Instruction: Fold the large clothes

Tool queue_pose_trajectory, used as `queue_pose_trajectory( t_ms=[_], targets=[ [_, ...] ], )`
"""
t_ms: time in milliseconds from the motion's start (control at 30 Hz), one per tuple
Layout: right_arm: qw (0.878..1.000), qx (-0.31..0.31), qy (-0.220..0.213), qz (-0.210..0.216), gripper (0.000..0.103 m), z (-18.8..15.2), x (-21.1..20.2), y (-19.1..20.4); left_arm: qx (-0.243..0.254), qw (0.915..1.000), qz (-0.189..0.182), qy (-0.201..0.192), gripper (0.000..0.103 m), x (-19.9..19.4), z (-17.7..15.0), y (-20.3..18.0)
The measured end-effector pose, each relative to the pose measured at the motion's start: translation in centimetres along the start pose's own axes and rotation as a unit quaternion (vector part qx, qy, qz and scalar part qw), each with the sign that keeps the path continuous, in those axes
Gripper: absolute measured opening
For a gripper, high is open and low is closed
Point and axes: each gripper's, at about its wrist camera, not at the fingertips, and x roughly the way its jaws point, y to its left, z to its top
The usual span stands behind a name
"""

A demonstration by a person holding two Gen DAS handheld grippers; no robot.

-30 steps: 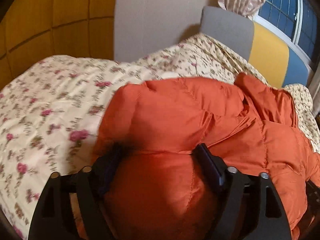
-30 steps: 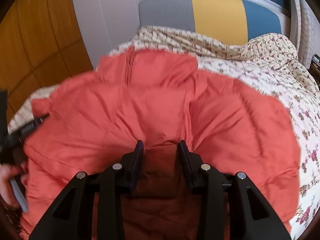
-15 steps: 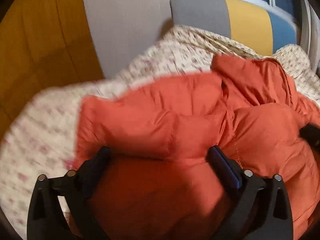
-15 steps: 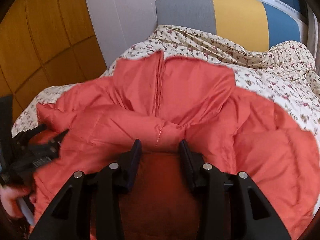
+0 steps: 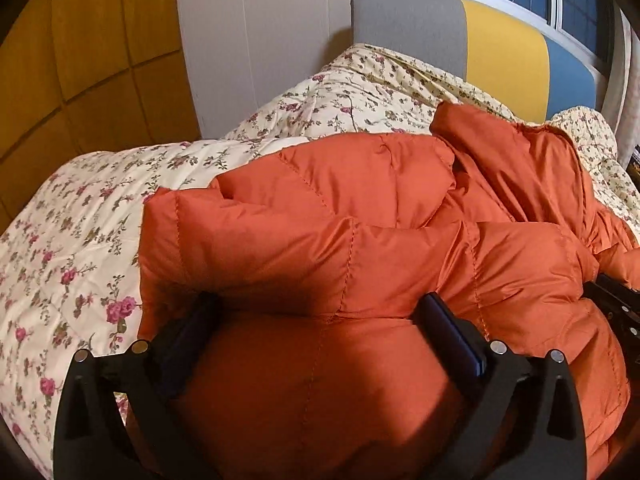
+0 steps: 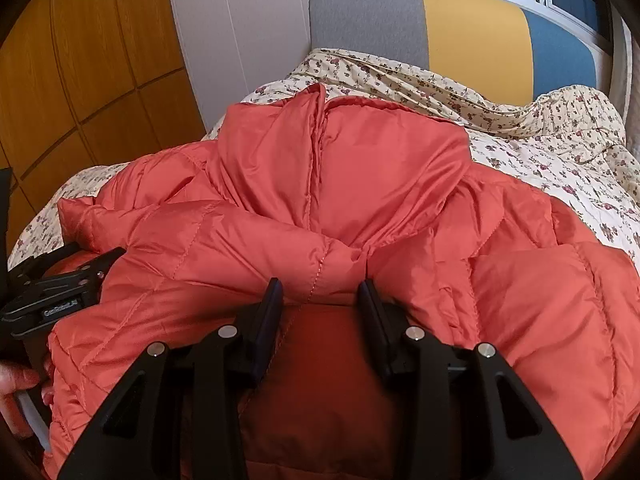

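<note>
An orange puffer jacket lies on a floral quilt, its collar end toward the headboard. My left gripper has its jaws spread wide around a thick bunch of the jacket's left part. My right gripper is shut on a thick fold of the jacket near its middle, the fabric bulging between the pads. The left gripper also shows at the left edge of the right wrist view, with a hand below it. The right gripper's tip shows at the right edge of the left wrist view.
The floral quilt covers the bed. A headboard in grey, yellow and blue stands behind it, with a window above. A wooden wardrobe and a white wall panel stand to the left.
The jacket's near part was lifted and brought forward over the rest, then settled lower on the quilt. Both grippers kept their hold and moved forward with the fabric.
</note>
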Motion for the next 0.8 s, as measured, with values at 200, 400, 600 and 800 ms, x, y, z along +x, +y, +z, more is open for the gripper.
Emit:
queue_pose_trajectory(
  t_ms=[200,400,600,800],
  targets=[
    [1.0,0.0,-0.002,0.0,0.04,0.0,-0.2,0.1,-0.031,0.998,0.005,-0.055,0.1,-3.6,-1.5,1.0],
    [0.999,0.024,-0.028,0.023,0.045,-0.9,-4.8,-1.4,-0.102,0.9919,0.018,-0.073,0.1,-4.7,-2.1,3.9],
    [0.998,0.061,-0.001,0.008,0.047,-3.1,-4.9,-4.0,-0.126,0.9918,0.001,0.022,0.1,-1.0,-1.9,4.9],
    [0.999,0.052,0.015,-0.006,0.051,-2.6,-5.2,-3.8,-0.124,0.9918,-0.002,0.03,0.1,-1.4,-2.2,4.8]
  ],
)
